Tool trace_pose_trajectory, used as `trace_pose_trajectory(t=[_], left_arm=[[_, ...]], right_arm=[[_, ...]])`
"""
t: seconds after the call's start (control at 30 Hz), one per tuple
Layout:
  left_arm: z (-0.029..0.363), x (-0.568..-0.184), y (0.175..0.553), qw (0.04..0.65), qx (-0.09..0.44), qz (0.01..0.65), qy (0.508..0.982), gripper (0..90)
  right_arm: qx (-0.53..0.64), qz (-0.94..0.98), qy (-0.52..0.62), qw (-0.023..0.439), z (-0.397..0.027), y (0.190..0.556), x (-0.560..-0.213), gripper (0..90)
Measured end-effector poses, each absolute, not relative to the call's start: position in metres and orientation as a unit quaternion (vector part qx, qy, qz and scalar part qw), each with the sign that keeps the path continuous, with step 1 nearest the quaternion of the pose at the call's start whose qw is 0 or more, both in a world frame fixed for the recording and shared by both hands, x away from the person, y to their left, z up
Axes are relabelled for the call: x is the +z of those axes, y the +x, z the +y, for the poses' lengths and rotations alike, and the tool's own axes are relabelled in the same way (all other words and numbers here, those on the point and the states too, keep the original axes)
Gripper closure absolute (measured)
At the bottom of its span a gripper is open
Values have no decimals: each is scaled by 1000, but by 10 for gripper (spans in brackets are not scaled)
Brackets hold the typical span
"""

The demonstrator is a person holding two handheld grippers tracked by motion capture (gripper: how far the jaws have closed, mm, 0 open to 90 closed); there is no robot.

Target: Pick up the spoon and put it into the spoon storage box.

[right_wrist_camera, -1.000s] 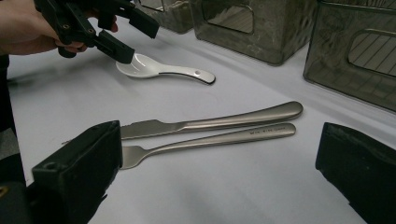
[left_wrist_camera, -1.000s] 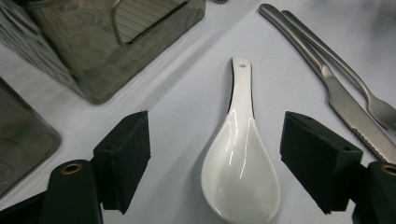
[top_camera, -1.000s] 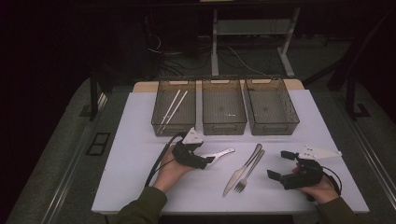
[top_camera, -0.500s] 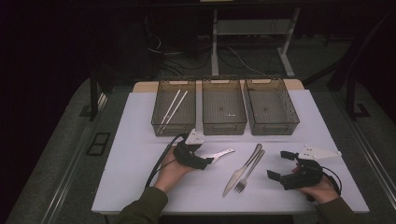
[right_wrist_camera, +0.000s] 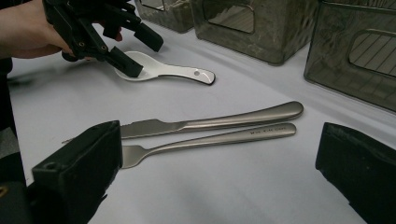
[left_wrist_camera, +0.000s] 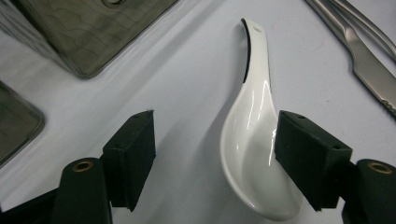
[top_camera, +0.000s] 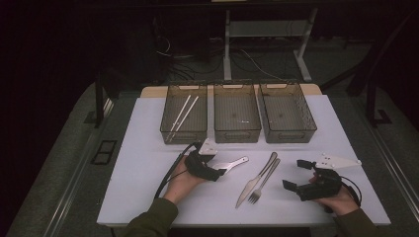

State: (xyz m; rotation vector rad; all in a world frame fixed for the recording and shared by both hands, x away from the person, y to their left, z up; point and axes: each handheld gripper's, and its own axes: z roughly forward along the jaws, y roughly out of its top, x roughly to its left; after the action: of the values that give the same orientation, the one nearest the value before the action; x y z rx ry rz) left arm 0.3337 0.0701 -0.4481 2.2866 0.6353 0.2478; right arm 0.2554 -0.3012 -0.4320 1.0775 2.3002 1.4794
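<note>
From the high view, your left gripper (top_camera: 220, 171) sits low on the white table (top_camera: 138, 148) over the bowl end of the white spoon (top_camera: 236, 162), whose handle points right toward the knife (top_camera: 258, 178) and fork (top_camera: 264, 182) lying side by side in the middle; your right gripper (top_camera: 296, 175) rests near the right edge with its fingers spread wide and nothing between them. Three clear bins (top_camera: 237, 118) stand in a row at the back, the left one holding two white chopsticks (top_camera: 183, 114). In the left gripper view, the spoon (left_wrist_camera: 254, 135) lies on the table with its bowl between your fingers; they have just been closing on it, the right finger (left_wrist_camera: 310, 158) at the bowl's rim, the left finger (left_wrist_camera: 133, 151) well clear of it. In the right gripper view, your own fingers stand far apart, framing the knife (right_wrist_camera: 219, 120) and fork (right_wrist_camera: 215, 138), with the left gripper (right_wrist_camera: 135, 49) and spoon (right_wrist_camera: 168, 71) beyond.
</note>
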Motion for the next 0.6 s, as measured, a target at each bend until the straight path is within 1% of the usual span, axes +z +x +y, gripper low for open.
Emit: trace_pose_trajectory(t=[0.37,0.6], left_arm=[[69,-447,331,367,87,234,896,397],[68,-446,328,369,75,228,898,502]], right_arm=[[501,779,364,102,-301,255,-432,9],[501,778,365,102,-301,255,-432,9]])
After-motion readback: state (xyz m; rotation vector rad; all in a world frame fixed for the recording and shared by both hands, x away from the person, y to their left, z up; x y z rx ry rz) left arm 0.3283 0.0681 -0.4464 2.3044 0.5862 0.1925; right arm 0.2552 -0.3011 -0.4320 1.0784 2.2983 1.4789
